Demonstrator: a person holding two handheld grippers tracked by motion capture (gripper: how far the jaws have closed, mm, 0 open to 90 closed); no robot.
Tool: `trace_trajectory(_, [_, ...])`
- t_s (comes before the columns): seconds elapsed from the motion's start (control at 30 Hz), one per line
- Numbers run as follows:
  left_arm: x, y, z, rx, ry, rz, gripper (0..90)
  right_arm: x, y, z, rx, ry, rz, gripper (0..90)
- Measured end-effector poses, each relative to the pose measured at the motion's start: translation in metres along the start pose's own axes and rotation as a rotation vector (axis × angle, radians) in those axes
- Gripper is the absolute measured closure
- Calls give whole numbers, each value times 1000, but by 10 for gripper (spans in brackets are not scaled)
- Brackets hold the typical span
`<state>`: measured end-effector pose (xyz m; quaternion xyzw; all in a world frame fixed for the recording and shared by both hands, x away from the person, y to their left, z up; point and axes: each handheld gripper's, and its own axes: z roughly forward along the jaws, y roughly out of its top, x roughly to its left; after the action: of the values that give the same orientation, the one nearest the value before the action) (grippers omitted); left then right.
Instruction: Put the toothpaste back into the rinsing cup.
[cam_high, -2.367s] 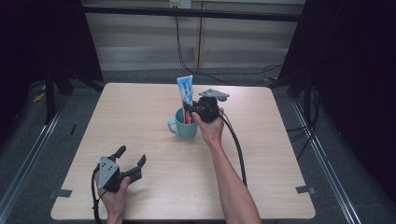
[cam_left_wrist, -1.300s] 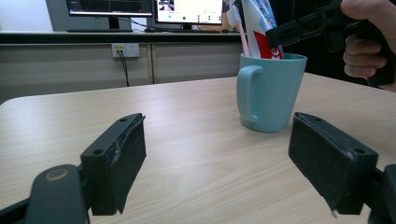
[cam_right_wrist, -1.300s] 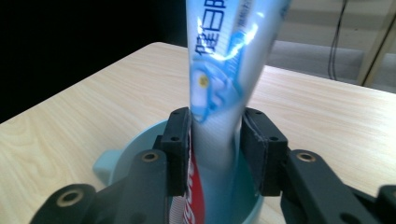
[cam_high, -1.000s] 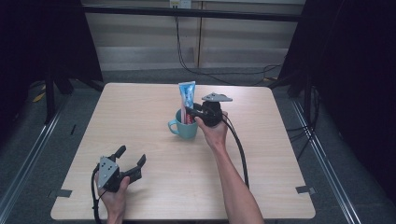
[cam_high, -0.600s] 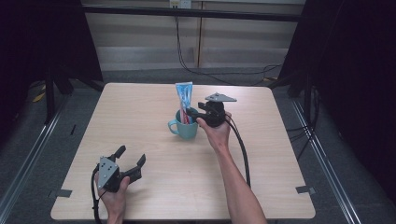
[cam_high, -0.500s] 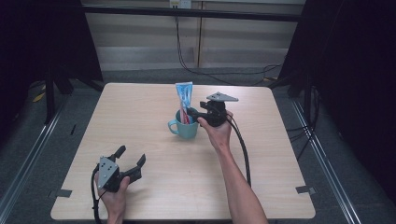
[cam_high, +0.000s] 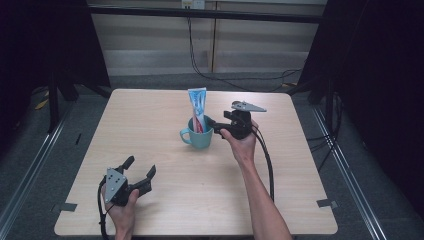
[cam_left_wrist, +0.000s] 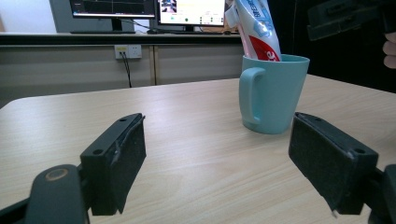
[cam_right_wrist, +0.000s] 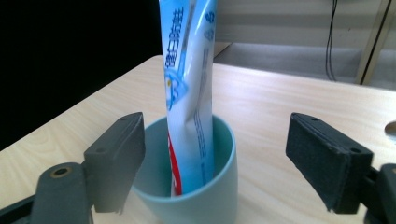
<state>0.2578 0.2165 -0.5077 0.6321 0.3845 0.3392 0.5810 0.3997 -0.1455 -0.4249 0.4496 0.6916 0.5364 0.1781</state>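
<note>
Resting near the table's front edge, the left gripper (cam_high: 139, 174) gapes wide and holds nothing. Farther off, the right gripper (cam_high: 212, 126) has just opened its jaws, letting go of the toothpaste tube (cam_high: 198, 109), which stands in the teal mug (cam_high: 197, 138). Next, I think, it should back away gently.

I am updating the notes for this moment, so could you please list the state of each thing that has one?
Toothpaste tube: standing upright in the mug, free of both grippers.
Mug: upright on the table, handle toward the left gripper.
Right gripper: jaws just opened, nothing gripped.
Left gripper: open, empty, resting low.
</note>
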Motion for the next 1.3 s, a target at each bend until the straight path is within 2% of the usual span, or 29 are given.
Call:
trace_trajectory(0.3, [0, 0, 0, -2, 0, -4, 184, -3, -8, -15, 10, -15, 7, 197])
trace_trajectory(0.43, [0, 0, 0, -4, -1, -5, 185, -3, -12, -18, 61, -37, 0, 197])
trace_trajectory(0.67, [0, 0, 0, -1, -2, -3, 185, -6, -21, -29, 55, -37, 7, 190])
trace_trajectory(0.73, [0, 0, 0, -3, -3, -2, 185, -8, -22, -32, 69, -65, -11, 192])
trace_trajectory(0.83, [1, 0, 0, -6, -1, -11, 185, -12, -24, -40, 64, -56, 3, 190])
trace_trajectory(1.0, [1, 0, -1, -7, 5, -3, 185, -17, -33, -49, 76, -78, 0, 190])
trace_trajectory(1.07, [1, 0, -1, -7, 5, -3, 185, -17, -37, -52, 88, -85, -2, 190])
trace_trajectory(1.13, [1, 0, -1, -7, 5, -3, 185, -17, -41, -54, 108, -104, -31, 192])
trace_trajectory(1.3, [1, 0, -1, -7, 6, -4, 185, -17, -50, -59, 128, -109, -31, 196])
